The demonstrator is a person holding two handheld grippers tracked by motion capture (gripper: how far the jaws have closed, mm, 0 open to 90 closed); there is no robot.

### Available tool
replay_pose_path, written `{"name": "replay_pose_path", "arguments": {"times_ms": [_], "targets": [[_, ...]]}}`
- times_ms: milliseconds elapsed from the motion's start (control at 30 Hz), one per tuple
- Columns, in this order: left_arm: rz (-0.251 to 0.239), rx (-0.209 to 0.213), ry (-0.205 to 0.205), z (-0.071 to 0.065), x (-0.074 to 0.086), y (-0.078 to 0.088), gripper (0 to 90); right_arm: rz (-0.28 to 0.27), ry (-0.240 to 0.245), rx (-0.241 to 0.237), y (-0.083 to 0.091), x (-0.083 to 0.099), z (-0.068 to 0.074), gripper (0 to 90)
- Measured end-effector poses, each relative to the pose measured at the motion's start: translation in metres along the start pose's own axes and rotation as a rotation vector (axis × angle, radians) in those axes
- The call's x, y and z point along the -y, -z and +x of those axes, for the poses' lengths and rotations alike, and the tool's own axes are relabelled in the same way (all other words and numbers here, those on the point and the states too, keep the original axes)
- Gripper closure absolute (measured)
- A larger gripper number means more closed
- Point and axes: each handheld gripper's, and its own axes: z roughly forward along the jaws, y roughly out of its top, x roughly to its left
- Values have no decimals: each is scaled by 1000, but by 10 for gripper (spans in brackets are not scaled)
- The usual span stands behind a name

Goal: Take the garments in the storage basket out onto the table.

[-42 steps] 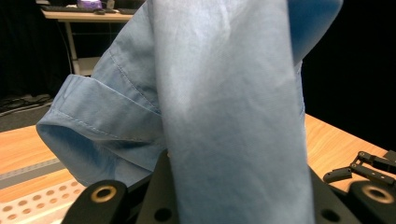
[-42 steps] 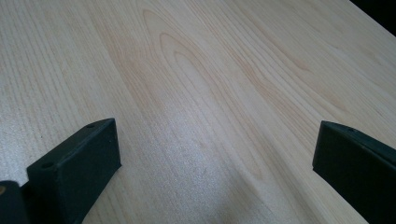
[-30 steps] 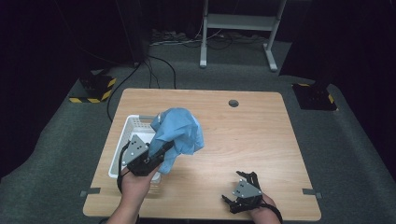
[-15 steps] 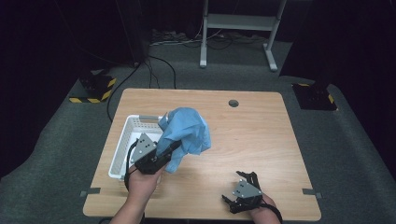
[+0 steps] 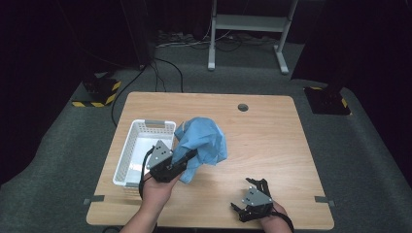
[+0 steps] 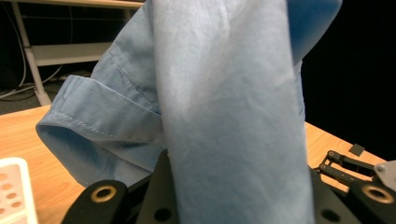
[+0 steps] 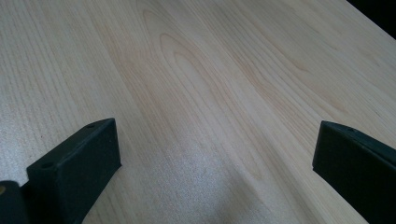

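A: Risk? The shirt [image 5: 201,145] hangs bunched from the left gripper [image 5: 187,158], just right of the basket [image 5: 145,127]; loose folds could snag its rim or slip out.

B: Grip state: left jaws clamped on cloth. Right gripper [image 5: 250,200] rests on the table [image 5: 272,136], jaws wide, empty.

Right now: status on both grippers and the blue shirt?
Left gripper shut on blue shirt, held up beside white basket. Right gripper open, idle over bare table. Nothing in the way.
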Motion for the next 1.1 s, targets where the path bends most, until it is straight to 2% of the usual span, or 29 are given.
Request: {"name": "replay_pose_path", "arguments": {"times_ms": [733,1100], "targets": [[66,34,50,-4,22,-24,783,-2,3,1,0,0,0,3],[115,24,54,-4,32,-35,783,-2,3,1,0,0,0,3]]}}
